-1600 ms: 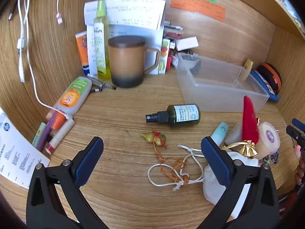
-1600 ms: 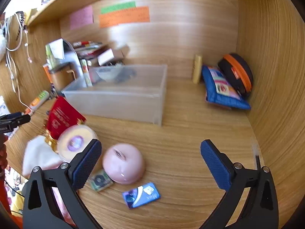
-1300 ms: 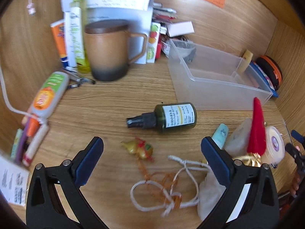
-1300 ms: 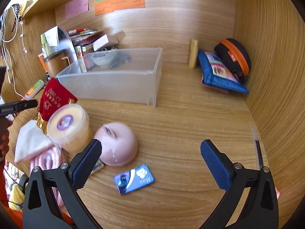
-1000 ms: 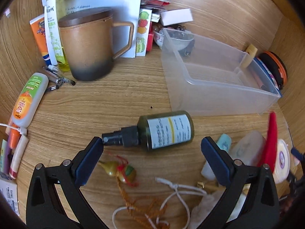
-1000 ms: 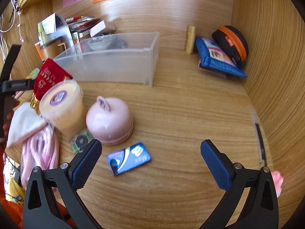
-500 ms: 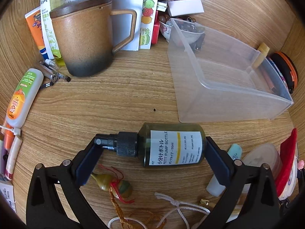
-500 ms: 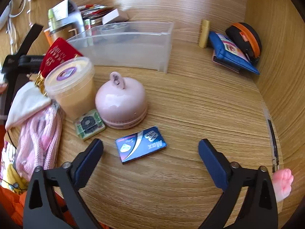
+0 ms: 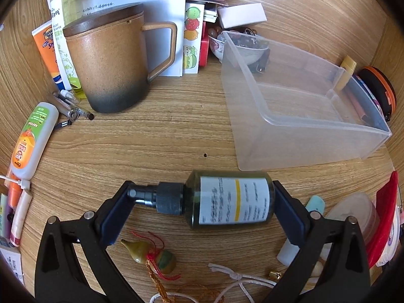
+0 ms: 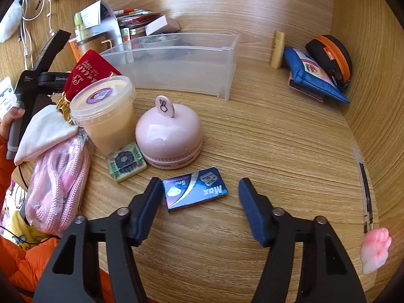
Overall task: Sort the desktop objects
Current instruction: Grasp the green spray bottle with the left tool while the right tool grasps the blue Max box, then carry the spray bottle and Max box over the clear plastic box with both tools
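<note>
My left tongs [image 9: 202, 202] clamp the dark green spray bottle [image 9: 227, 200] end to end over the worktop [image 9: 156, 146]; it could pivot out. My right tongs [image 10: 200, 193], half-wide and closing around the flat blue box [image 10: 194, 192], may nudge it aside.

White cord [image 9: 237, 284] cut off below; bottle label [image 9: 233, 202] print blurred

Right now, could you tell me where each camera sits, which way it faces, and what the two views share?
Left wrist: rides the left gripper, angled down at the desk; its fingers span the green spray bottle end to end.
Right wrist: rides the right gripper, angled down; its jaws are closing around the blue card box; a hand shows at the left edge.
Shared: clear plastic bin, red pouch.
</note>
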Available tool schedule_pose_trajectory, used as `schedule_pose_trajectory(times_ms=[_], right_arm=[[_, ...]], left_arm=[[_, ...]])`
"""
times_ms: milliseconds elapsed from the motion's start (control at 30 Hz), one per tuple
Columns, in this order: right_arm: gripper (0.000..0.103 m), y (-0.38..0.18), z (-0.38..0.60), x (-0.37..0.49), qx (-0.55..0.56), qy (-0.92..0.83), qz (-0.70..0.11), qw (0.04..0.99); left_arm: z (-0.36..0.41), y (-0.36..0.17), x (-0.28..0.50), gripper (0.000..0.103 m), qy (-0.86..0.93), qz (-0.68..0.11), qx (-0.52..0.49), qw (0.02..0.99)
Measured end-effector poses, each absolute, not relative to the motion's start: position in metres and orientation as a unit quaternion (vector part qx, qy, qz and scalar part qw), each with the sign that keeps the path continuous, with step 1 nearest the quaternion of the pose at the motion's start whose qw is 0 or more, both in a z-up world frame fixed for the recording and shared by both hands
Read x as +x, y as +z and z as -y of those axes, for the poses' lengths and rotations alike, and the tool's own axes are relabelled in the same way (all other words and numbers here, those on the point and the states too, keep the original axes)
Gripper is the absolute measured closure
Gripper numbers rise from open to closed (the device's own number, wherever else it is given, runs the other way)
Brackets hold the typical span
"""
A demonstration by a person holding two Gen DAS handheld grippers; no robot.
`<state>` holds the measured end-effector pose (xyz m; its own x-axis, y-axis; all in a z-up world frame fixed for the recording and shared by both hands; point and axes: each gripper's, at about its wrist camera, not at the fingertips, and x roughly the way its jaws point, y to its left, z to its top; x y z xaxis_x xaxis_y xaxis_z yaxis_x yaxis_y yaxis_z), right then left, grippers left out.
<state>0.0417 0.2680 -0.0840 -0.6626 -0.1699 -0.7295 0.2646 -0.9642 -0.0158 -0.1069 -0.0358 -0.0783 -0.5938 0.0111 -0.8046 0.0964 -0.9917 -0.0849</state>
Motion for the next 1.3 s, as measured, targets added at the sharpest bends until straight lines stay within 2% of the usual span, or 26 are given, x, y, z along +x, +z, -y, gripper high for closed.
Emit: schedule_pose_trajectory(times_ms=[133, 233, 700, 1300], right_arm=[[0.055, -0.083, -0.271, 0.040, 0.393, -0.911, -0.057, 0.111], [0.056, -0.083, -0.272, 0.039, 0.394, -0.911, -0.057, 0.111], [0.056, -0.077, -0.278, 0.037, 0.394, -0.912, -0.059, 0.091], [0.056, -0.022, -0.283, 0.016, 0.339, -0.935, -0.072, 0.069]], left_arm=[[0.033, -0.075, -0.102, 0.000, -0.898, -0.050, 0.436, 0.038], [0.029, -0.075, -0.101, 0.007, -0.898, -0.038, 0.436, 0.041], [0.023, -0.065, -0.089, 0.007, -0.910, -0.024, 0.412, 0.046], [0.023, -0.021, -0.063, 0.007, -0.932, -0.032, 0.357, 0.048]])
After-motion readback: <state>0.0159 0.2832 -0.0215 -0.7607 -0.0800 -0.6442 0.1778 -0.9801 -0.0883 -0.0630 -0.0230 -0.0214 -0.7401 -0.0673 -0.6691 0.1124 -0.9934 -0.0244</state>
